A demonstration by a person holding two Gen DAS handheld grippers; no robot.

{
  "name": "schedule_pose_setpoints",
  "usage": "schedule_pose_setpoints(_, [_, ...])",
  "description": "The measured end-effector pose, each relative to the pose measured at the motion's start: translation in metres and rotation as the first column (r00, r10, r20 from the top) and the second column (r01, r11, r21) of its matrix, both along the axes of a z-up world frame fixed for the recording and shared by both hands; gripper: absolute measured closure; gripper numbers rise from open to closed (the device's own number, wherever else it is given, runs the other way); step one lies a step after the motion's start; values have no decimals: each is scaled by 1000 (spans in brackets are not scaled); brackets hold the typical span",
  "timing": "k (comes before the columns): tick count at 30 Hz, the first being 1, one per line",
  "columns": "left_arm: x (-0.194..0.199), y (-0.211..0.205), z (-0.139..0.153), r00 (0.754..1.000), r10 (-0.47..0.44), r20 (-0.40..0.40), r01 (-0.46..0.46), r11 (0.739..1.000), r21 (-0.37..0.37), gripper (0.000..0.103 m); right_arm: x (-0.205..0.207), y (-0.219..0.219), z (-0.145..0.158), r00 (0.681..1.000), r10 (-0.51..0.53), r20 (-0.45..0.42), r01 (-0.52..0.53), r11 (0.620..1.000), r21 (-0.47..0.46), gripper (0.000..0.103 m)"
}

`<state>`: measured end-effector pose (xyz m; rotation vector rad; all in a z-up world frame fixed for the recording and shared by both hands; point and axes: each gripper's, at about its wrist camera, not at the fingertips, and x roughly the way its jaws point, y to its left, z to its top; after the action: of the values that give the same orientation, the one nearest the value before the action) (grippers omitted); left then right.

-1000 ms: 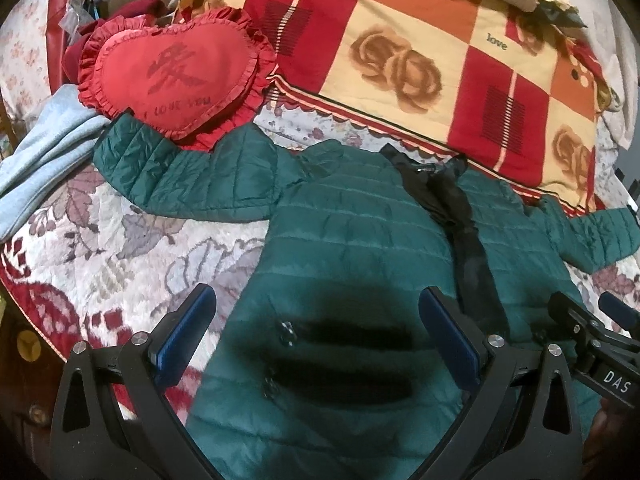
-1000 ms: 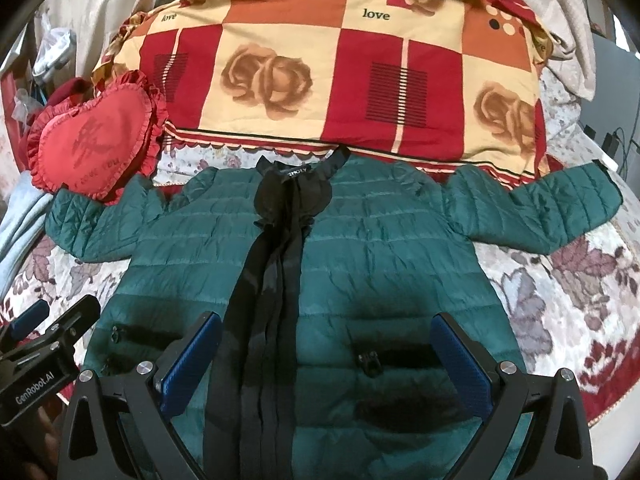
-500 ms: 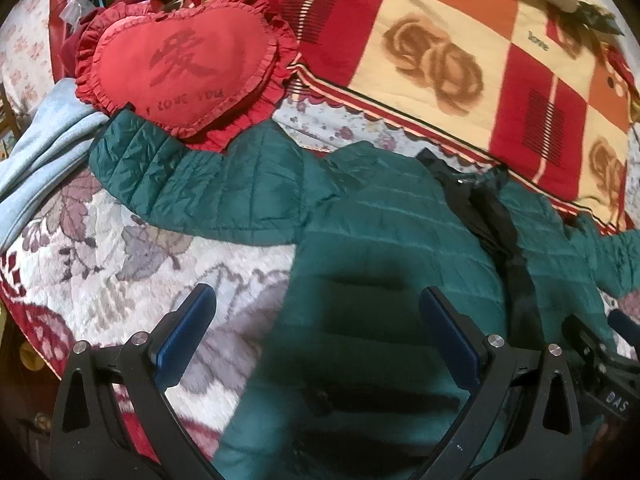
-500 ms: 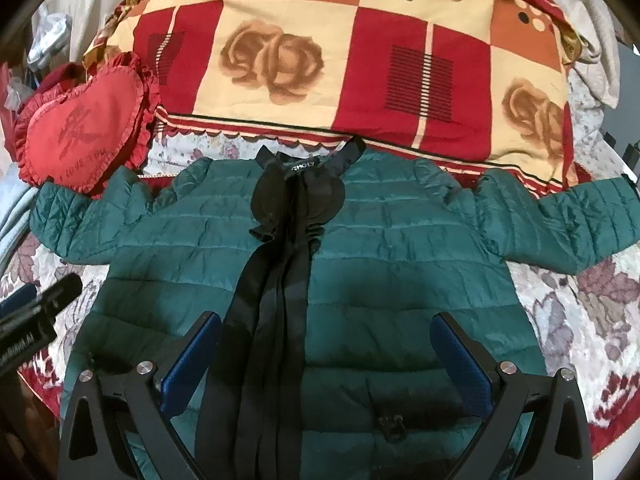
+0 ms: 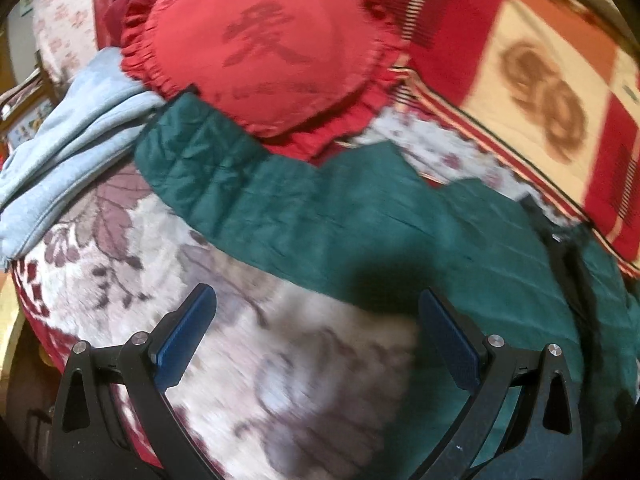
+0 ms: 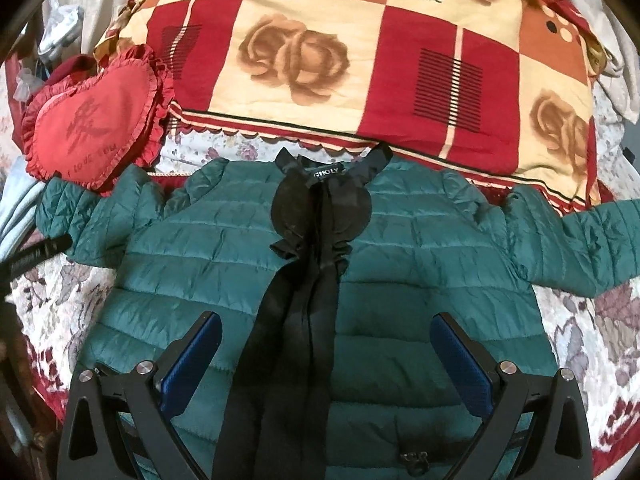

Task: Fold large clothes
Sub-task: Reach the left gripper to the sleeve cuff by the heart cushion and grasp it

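Observation:
A green quilted jacket (image 6: pixel 420 264) with a black collar and front strip (image 6: pixel 316 240) lies flat, front up, on the floral bedspread, sleeves spread to both sides. My right gripper (image 6: pixel 326 352) is open and empty above the jacket's chest. In the left wrist view, my left gripper (image 5: pixel 316 336) is open and empty above the bedspread just below the jacket's left sleeve (image 5: pixel 248 184), whose cuff lies against a red heart cushion (image 5: pixel 264 52). The left gripper's side shows in the right wrist view (image 6: pixel 32 260) near that sleeve.
A red and cream rose-patterned quilt (image 6: pixel 360 52) lies folded behind the collar. The heart cushion (image 6: pixel 92 128) sits at the left. A pale blue garment (image 5: pixel 68 140) lies left of the cuff. The bedspread (image 5: pixel 280 380) drops off at the left edge.
My left gripper has moved left and forward, from over the jacket's body to the left sleeve. My right gripper has moved forward up the jacket toward the collar. Both stay open.

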<state>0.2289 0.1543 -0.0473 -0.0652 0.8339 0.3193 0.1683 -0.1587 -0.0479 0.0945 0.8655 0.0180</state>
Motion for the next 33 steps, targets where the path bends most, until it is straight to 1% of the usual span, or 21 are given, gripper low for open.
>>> schedule_pose_setpoints(3, [20,34,-1,997,73,-15,-73,997,11,1,3,-1,-3,1000,1,-10,-1,1000,5,0])
schedule_pose_setpoints(7, [42,78,-5,985,173,-20,-173,985,-5,1,5,-3,-7,1000,3,-28,-3,1000,18,0])
schedule_pose_setpoints(11, [60,127,-11,962,271,-17,-271,962,-32,1,5,-3,-10,999,9,-34,-8,1000,24,0])
schedule_pose_setpoints(15, [73,163,-15,944,331,-1,-331,943,-45,1,6,-3,-12,999,15,-45,-13,999,35,0])
schedule_pose_setpoints(21, [90,190,-25,933,359,-5,-359,932,-49,1,7,-1,-18,998,23,-65,-19,998,52,0])
schedule_pose_setpoints(25, [92,197,-31,936,352,4,-352,935,-38,1,9,1,-23,996,37,-82,-32,998,55,0])
schedule_pose_setpoints(27, [93,203,-34,938,347,-4,-346,936,-56,5,10,0,-26,995,40,-93,-34,997,67,0])
schedule_pose_setpoints(29, [96,205,-35,937,350,-2,-349,935,-58,5,10,-1,-29,994,36,-107,-27,996,80,0])
schedule_pose_setpoints(31, [95,206,-33,940,340,25,-338,939,-64,9,10,-2,-32,993,33,-114,-23,996,84,0])
schedule_pose_setpoints(33, [96,208,-31,946,325,25,-322,944,-65,22,9,-2,-33,992,34,-118,-25,996,82,0])
